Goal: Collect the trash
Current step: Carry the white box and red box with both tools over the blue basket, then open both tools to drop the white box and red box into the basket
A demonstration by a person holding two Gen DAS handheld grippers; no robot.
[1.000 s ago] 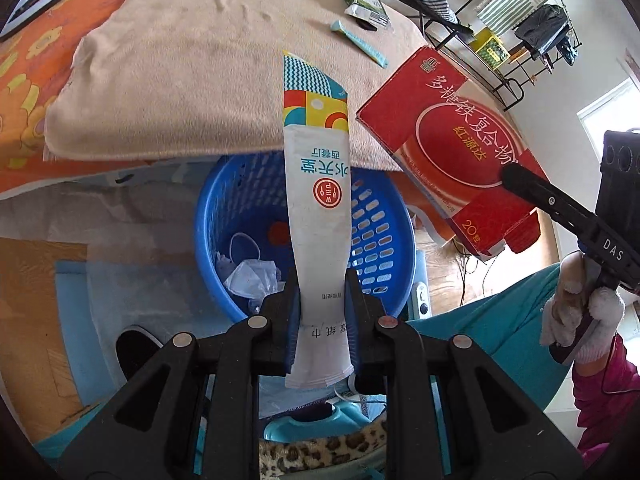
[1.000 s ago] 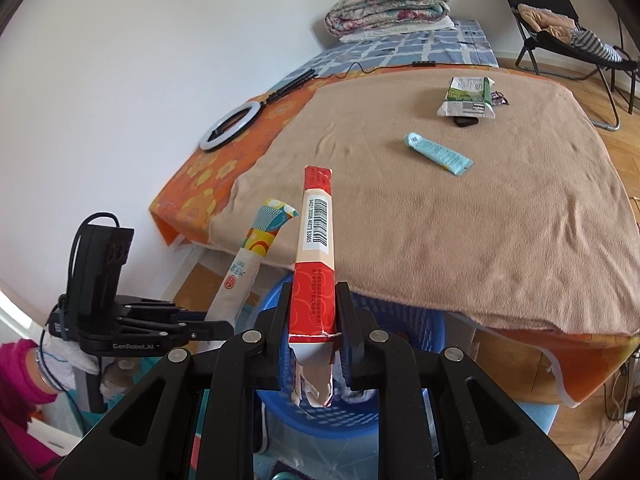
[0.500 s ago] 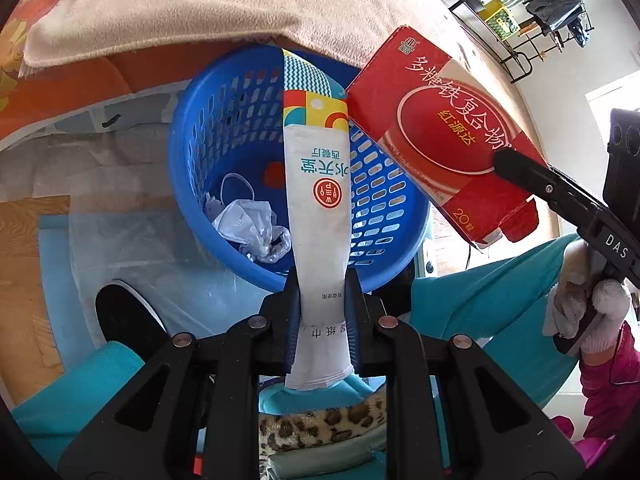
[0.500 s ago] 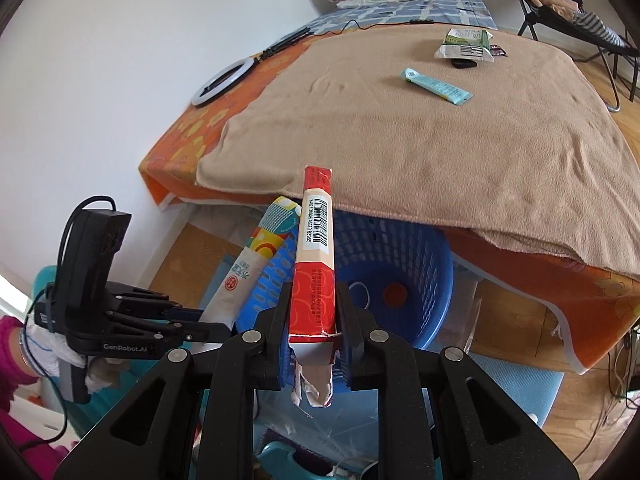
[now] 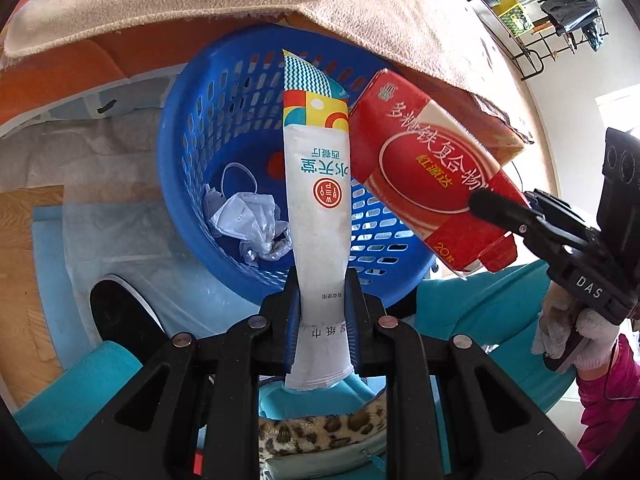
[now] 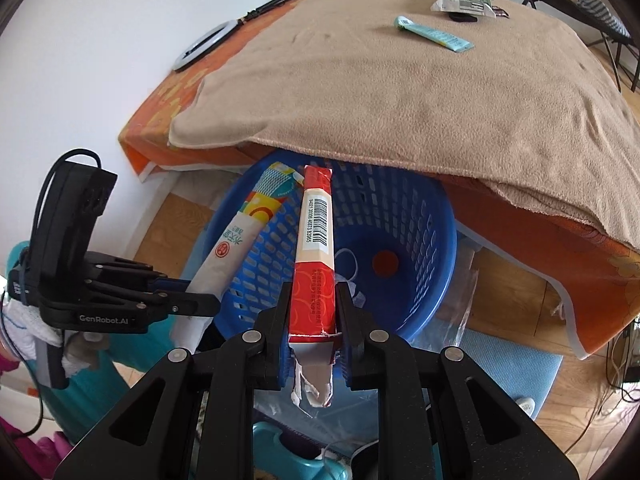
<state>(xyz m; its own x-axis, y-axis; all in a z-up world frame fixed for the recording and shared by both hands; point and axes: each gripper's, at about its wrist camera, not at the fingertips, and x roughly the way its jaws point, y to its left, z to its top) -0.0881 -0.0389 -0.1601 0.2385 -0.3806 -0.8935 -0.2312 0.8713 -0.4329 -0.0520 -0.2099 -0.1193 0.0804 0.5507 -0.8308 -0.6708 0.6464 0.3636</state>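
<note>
My left gripper (image 5: pixel 322 292) is shut on a white wipes packet (image 5: pixel 318 184) with a colourful top, held over the blue plastic basket (image 5: pixel 192 148). My right gripper (image 6: pixel 314 304) is shut on a flattened red carton (image 6: pixel 316 248), also held over the basket (image 6: pixel 432 280). The carton (image 5: pixel 424 164) shows in the left wrist view, almost touching the packet. The packet (image 6: pixel 236 240) shows in the right wrist view. Crumpled white plastic and a face mask (image 5: pixel 248 216) lie in the basket.
The basket stands on the floor against a bed with a tan blanket (image 6: pixel 400 80). A teal tube (image 6: pixel 434 38) and a green-white carton (image 6: pixel 464 0) lie on the blanket's far side. A ring light (image 6: pixel 204 42) lies at the bed's left. A black shoe (image 5: pixel 120 312) is near the basket.
Both grippers moved down and forward from above the bed edge to over the basket, still holding their items. The packet and carton came closer together.
</note>
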